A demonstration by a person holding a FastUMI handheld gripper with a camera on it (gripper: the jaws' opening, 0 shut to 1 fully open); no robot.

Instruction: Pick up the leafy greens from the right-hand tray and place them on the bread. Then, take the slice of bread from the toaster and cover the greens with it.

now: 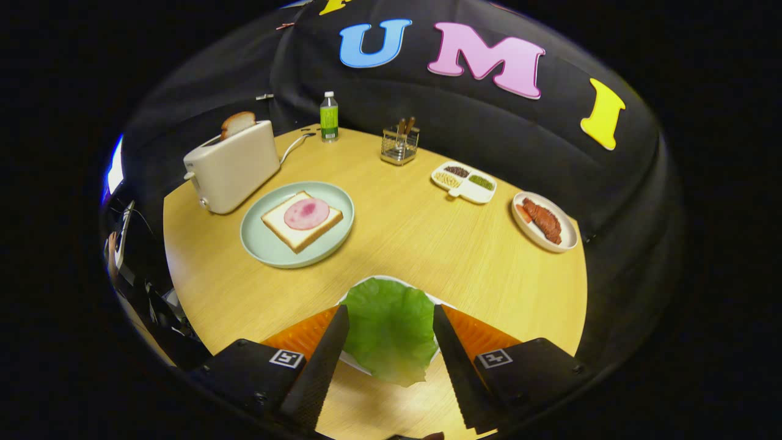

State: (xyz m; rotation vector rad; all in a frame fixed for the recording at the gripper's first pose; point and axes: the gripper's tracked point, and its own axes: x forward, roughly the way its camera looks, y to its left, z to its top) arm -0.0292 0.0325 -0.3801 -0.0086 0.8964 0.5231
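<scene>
Green leafy greens [391,333] lie on tray [391,280] between spread fingers of tool [391,318], open, no grip yet; bread [302,221] waits on plate [269,250].

No words, brands or numbers can be read on anything on the table. The only signs are two square black-and-white coded markers [286,358], one on each black finger block of the gripper [391,321], whose fingers stand apart on either side of the lettuce leaf [391,333]. The small bottle [329,116] at the back of the table wears a green label, but whatever is printed on it is too small to make out.
</scene>
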